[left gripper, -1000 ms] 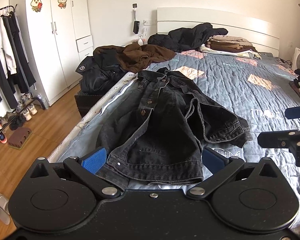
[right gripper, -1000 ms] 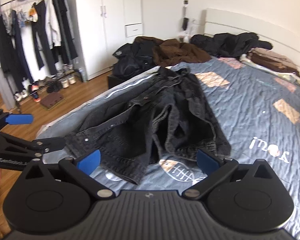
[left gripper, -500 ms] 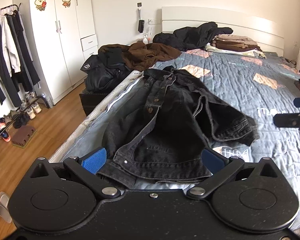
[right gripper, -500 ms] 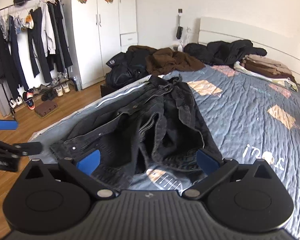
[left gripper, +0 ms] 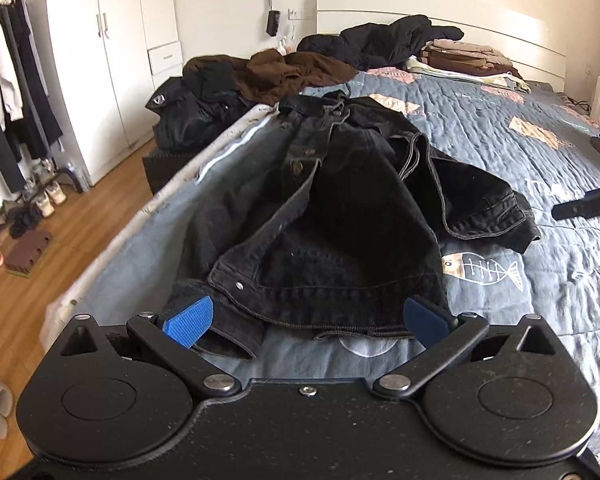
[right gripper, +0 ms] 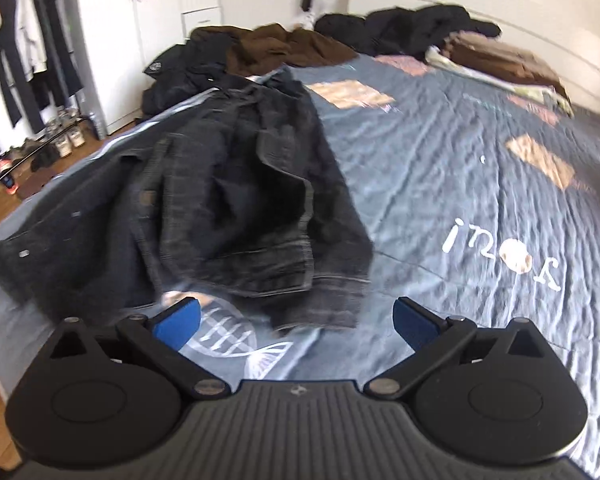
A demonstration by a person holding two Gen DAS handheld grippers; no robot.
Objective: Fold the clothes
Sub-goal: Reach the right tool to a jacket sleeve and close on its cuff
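Fingers of the left gripper (left gripper: 307, 317) stand wide apart with nothing between their blue pads, low over the near end of the bed (left gripper: 560, 280). Directly ahead of them, and spanning almost the whole gap, lies the hem of a black denim jacket (left gripper: 340, 216), which stretches away from the fingers along the bed's left edge with its collar at the far end. One cuffed sleeve end lies just beside the left finger's pad (left gripper: 189, 320), and the other sleeve is folded out on the quilt to the right of the jacket body. Off to the far right, a dark bar that looks like part of the right gripper (left gripper: 586, 206) hangs above the quilt, apart from the jacket

Fingers of the right gripper (right gripper: 296, 318) are also spread wide and hold nothing. In this blurred view the folded sleeve's cuff (right gripper: 320, 304) sits just ahead of the gap, nearer the left finger, with the rest of the jacket running away to the left. Printed fish bones on the quilt show just ahead of the left pad. Further off, beyond both pairs of fingers, brown clothes (left gripper: 296, 72) and black clothes (left gripper: 380, 42) are heaped near the headboard, and a folded pile (left gripper: 466, 60) rests to their right
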